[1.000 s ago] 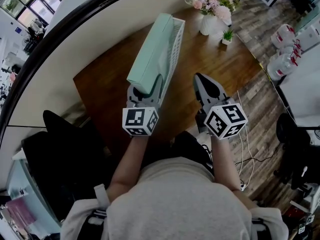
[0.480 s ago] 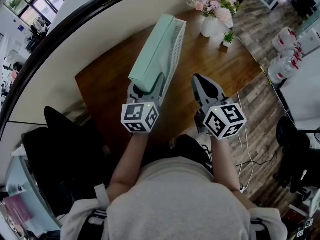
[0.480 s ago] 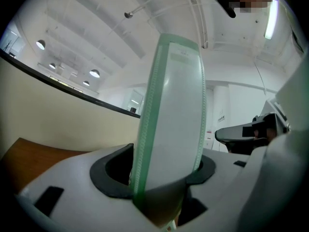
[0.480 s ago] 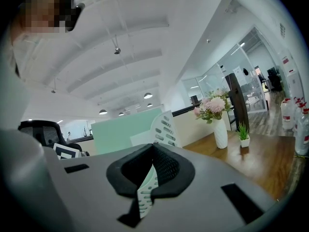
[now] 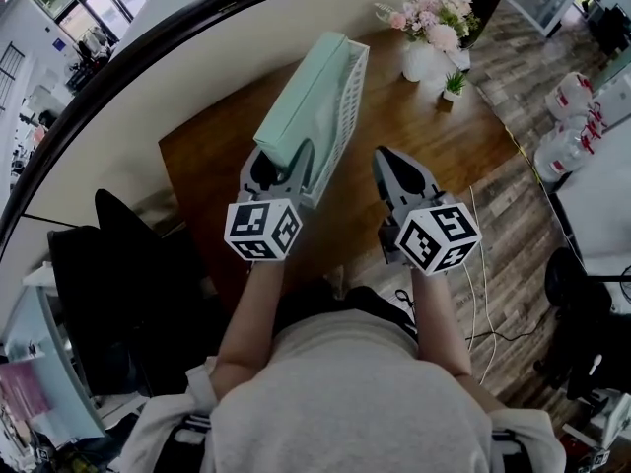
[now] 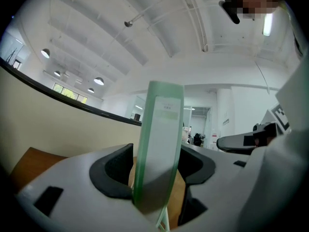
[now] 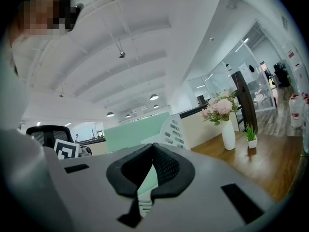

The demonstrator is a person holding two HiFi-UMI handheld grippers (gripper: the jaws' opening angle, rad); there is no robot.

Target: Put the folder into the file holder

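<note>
A mint-green folder (image 5: 306, 101) stands on edge inside the white slotted file holder (image 5: 352, 92) on the wooden table (image 5: 424, 136). My left gripper (image 5: 281, 161) is at the folder's near end. In the left gripper view the folder (image 6: 161, 139) stands upright between the jaws, which are spread wide on either side of it and do not squeeze it. My right gripper (image 5: 386, 156) hovers over the table to the right of the holder, shut and empty. In the right gripper view its pads meet (image 7: 153, 146), with the folder (image 7: 135, 132) and holder (image 7: 173, 132) beyond them to the left.
A white vase of pink flowers (image 5: 429, 37) and a tiny potted plant (image 5: 454, 82) stand at the table's far right corner. A curved partition wall runs along the left. A black chair (image 5: 128, 264) is at my left, cables (image 5: 478, 274) and water bottles (image 5: 572, 106) on the floor to the right.
The left gripper's jaws have spread off the folder's near end, and it has drifted slightly left and back. The right gripper has barely moved.
</note>
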